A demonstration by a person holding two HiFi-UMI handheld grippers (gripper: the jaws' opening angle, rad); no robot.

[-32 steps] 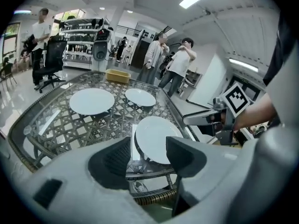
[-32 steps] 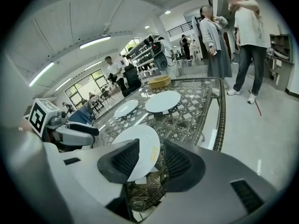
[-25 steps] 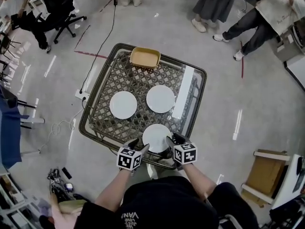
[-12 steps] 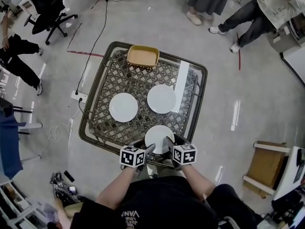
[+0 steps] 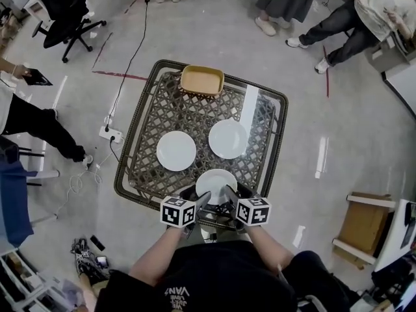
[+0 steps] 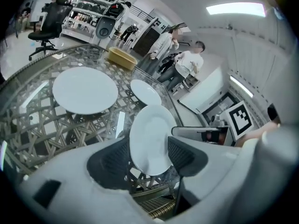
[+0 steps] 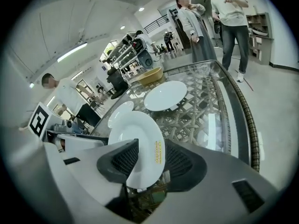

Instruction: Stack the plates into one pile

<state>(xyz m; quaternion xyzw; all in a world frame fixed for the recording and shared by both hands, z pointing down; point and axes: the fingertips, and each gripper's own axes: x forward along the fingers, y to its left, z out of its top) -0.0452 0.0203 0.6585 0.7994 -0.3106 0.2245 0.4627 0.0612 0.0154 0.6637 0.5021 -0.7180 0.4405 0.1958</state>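
Three white plates are on a glass-topped wicker table (image 5: pixel 280 142). The nearest plate (image 5: pixel 216 182) is gripped from both sides, and it hangs tilted just above the glass at the table's near edge. My left gripper (image 5: pixel 202 202) is shut on its left rim, with the plate (image 6: pixel 152 139) standing between the dark pads (image 6: pixel 111 161). My right gripper (image 5: pixel 229 197) is shut on the right rim of the same plate (image 7: pixel 135 134). Farther in, a second plate (image 5: pixel 176 150) lies flat at the left and a third plate (image 5: pixel 227 138) at the right.
A tan tray (image 5: pixel 202 80) sits at the table's far edge. A power strip (image 5: pixel 112 135) and cables lie on the floor to the left. An office chair (image 5: pixel 65 12) and people stand around the table, and a cardboard box (image 5: pixel 359 236) is at the right.
Both grippers have carried the near plate a little farther in over the table and slightly up. The two other plates have not moved.
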